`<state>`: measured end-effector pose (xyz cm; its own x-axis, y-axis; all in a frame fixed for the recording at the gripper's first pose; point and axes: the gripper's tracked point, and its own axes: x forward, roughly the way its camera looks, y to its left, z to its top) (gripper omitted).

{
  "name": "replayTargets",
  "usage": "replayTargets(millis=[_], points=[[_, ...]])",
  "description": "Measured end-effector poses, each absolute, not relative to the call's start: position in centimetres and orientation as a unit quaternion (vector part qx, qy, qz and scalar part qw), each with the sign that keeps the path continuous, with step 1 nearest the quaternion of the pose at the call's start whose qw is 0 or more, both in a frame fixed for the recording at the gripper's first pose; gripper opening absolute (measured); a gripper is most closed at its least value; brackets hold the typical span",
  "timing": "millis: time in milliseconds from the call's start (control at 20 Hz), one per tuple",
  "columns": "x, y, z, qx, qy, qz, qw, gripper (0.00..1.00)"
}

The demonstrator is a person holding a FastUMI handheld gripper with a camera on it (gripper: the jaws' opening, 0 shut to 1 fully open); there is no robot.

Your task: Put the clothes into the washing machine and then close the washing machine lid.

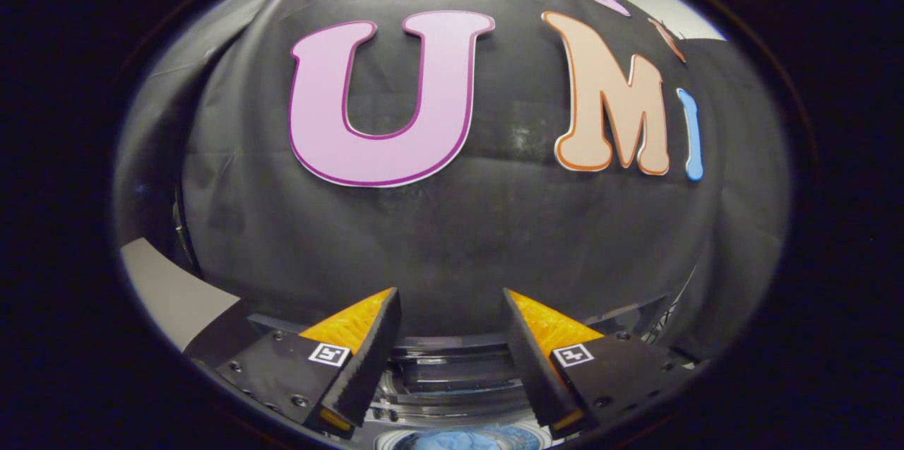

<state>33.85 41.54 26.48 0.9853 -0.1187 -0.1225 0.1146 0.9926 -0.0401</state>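
Your gripper is held with its two fingers spread apart and nothing between them; the gap looks straight onto the booth's black cloth wall. Neither finger touches anything.

Below and between the fingers you can see the top of the washing machine, its dark rim and metal rings curving across from one finger to the other. Right under the fingers, nearest to you, sits the round opening of the drum, and inside it lies a bundle of light blue cloth. That looks like the clothes, already down in the tub.

So, as a judgement, the first half of the job seems done: the clothes are in and you carry nothing. What is left is the lid. The opening is uncovered, so it is not yet closed; whether the dark panel just beyond the opening is the raised lid is hard to tell.

The count: one gripper with two fingers, one washing machine, one opening, and one visible bundle of blue cloth. Whether that bundle is one garment or several cannot be told.
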Motion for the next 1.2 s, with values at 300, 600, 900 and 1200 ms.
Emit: replayTargets(millis=[300,600,900,1200], points=[[32.8,41.6,26.6,-0.018,0.049,-0.056,0.997,0.89],[31.2,41.6,26.7,-0.018,0.033,-0.052,0.998,0.89],[27.7,41.7,26.1,-0.018,0.036,-0.041,0.998,0.89],[22.4,41.9,23.9,-0.016,0.065,-0.019,0.998,0.90]])
